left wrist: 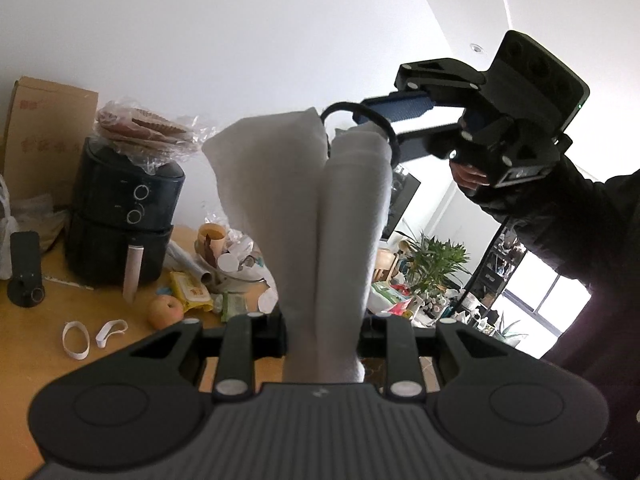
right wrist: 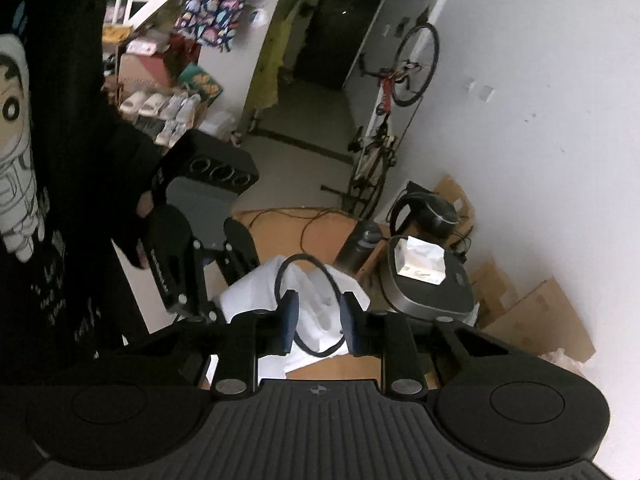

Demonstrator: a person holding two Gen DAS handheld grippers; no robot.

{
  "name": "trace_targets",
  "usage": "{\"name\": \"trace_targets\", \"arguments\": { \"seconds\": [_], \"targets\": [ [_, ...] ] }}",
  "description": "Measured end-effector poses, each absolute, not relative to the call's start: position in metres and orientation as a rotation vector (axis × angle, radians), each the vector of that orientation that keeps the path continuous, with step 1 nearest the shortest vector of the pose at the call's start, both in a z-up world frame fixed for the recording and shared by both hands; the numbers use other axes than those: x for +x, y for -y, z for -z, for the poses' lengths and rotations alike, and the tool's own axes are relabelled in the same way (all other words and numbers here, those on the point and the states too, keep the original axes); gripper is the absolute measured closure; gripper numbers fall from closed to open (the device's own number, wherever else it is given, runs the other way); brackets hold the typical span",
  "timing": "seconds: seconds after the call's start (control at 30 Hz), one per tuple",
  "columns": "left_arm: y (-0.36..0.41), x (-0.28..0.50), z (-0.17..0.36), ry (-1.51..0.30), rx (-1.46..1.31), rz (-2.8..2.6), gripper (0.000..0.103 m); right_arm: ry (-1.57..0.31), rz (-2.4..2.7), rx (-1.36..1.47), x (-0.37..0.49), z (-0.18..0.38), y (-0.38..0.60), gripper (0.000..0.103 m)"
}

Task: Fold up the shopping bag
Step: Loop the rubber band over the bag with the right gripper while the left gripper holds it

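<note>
Your left tool is clamped on the rolled white fabric shopping bag; the roll stands up out of its fingers, held in the air above the wooden tabletop.

Your right tool sits at the top end of the roll. Its blue pads stand apart on either side of the thin black elastic loop, which rings the bag's top. No pad contact with loop or fabric that I can make out, so it reads as released. From the left wrist view the loop circles the roll's tip, right beside one blue finger.

Your sleeve is dark; your hand grips the right tool's handle.

Further back on the tabletop: two white band loops, a yellowish apple, a black air fryer with a wrapped food packet on top, and a brown cardboard box against the wall.
</note>
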State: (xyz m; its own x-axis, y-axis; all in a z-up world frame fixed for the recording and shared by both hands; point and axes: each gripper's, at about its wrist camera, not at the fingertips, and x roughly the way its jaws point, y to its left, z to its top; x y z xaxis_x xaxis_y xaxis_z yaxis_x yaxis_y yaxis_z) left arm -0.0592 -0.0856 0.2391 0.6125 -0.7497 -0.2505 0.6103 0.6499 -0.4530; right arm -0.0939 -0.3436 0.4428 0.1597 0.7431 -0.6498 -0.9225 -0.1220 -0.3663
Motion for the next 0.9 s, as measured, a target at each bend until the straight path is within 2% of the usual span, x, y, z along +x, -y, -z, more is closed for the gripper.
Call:
{"name": "trace_targets", "arguments": {
  "seconds": [0.33, 0.73, 0.83, 0.9],
  "targets": [
    [0.089, -0.072, -0.244, -0.423, -0.202, 0.828, 0.074, -0.281, -1.488, -0.933, -0.103, -0.442, 0.340, 0.080],
    [0.101, -0.091, -0.249, -0.380, 0.096, 0.837, 0.074, -0.458, -1.555, -0.854, -0.087, -0.443, 0.341, 0.080],
    [0.099, -0.090, -0.248, -0.384, 0.084, 0.832, 0.074, -0.457, -1.553, -0.854, -0.086, -0.443, 0.342, 0.077],
    [0.097, -0.089, -0.248, -0.389, 0.067, 0.826, 0.074, -0.467, -1.547, -0.850, -0.086, -0.442, 0.342, 0.072]
  ]
}}
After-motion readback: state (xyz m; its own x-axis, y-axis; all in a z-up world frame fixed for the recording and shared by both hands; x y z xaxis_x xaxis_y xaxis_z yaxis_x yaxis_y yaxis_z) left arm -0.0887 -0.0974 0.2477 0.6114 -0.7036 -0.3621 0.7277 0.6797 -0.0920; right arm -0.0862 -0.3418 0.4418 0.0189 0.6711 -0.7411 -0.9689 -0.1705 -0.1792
